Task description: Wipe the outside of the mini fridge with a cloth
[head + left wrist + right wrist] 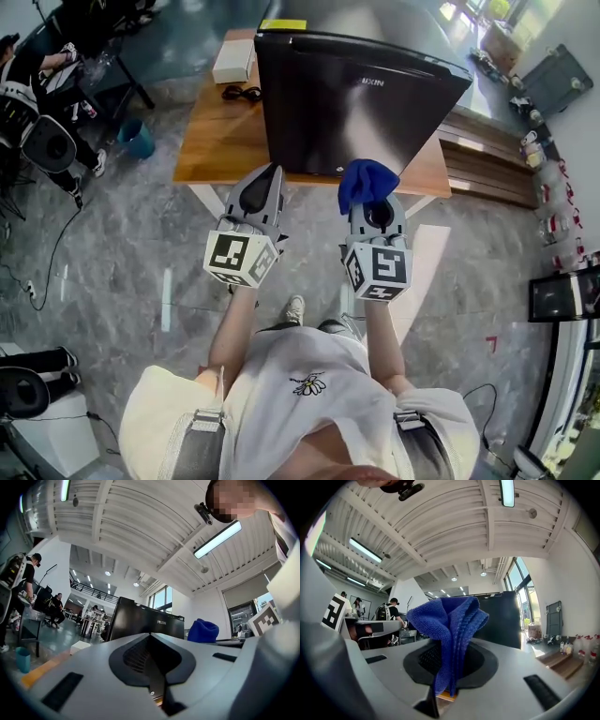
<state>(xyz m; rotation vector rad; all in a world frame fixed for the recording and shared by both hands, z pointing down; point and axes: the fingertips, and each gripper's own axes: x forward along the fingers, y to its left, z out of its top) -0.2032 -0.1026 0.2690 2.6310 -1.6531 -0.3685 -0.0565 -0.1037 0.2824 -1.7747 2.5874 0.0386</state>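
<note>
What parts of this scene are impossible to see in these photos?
- Fridge back: head view, hidden by its own body.
- Small black item on the table: head view, too small to identify.
- Fridge in right gripper view: partly behind the cloth.

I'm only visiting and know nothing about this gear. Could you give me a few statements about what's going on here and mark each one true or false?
1. The right gripper holds a blue cloth. True.
2. The left gripper grips a sponge. False: its jaws are together with nothing between them.
3. The mini fridge stands on a metal cart. False: it stands on the wooden table.
4. A white box lies on the table beside the fridge. True.
5. The fridge is white. False: it is black.
</note>
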